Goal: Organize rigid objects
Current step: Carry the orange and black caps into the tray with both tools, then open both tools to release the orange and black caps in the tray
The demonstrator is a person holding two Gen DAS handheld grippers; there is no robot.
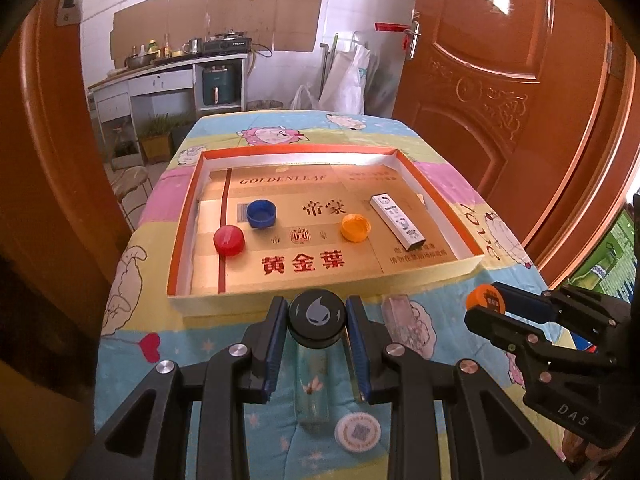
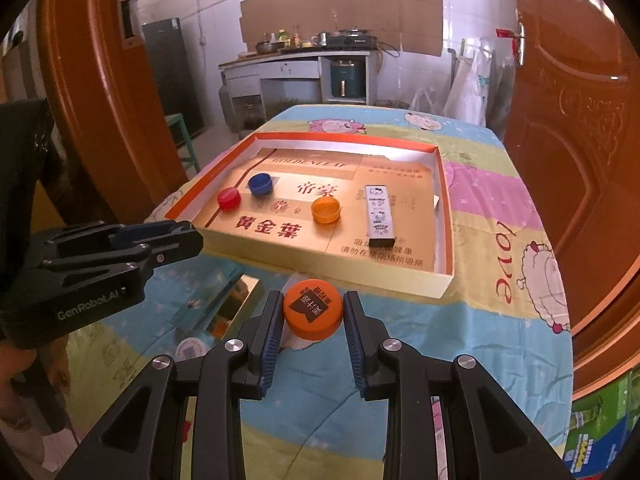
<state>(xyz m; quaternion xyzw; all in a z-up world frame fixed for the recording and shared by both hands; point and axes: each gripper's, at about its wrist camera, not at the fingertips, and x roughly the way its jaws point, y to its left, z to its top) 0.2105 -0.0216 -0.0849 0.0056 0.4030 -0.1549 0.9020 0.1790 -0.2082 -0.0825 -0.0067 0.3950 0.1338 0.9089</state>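
Observation:
My left gripper is shut on the black cap of a clear bottle, just in front of the shallow cardboard tray. My right gripper is shut on an orange cap with a black label, near the tray's front edge; it also shows in the left wrist view. In the tray lie a red cap, a blue cap, an orange cap and a white box.
A round QR-code sticker lies on the cartoon tablecloth below the bottle. A clear plastic case lies right of the left gripper. A shiny flat box lies left of the right gripper. Brown doors flank the table.

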